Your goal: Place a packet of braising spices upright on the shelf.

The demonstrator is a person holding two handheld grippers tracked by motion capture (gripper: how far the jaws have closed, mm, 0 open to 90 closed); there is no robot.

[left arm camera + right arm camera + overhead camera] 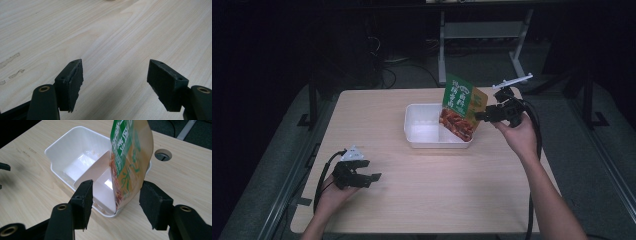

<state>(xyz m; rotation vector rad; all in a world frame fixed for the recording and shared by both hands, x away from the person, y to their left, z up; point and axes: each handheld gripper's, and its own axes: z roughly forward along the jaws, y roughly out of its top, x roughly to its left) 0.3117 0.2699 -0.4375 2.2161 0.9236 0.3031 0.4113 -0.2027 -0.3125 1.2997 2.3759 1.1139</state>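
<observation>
Worktop [412, 200]: pale wood, mostly bare; broad free room on the left and near sides.

White tray [419, 127], two compartments, sits right of centre toward the far edge. Its right end lies close to the worktop's right edge, and a round cable hole [162, 154] lies just beyond it, so room there is tight.

Snack pouch [463, 107] stands tilted in the tray's right compartment, its bottom inside, its top leaning over the rim. Placement looks essentially done; what is left is for the hand to draw clear.

Right tool [482, 116]: released, jaws spread either side of the pouch, pads not pressing it.

Left tool [371, 178]: spread and empty, low over bare wood at near left.
</observation>
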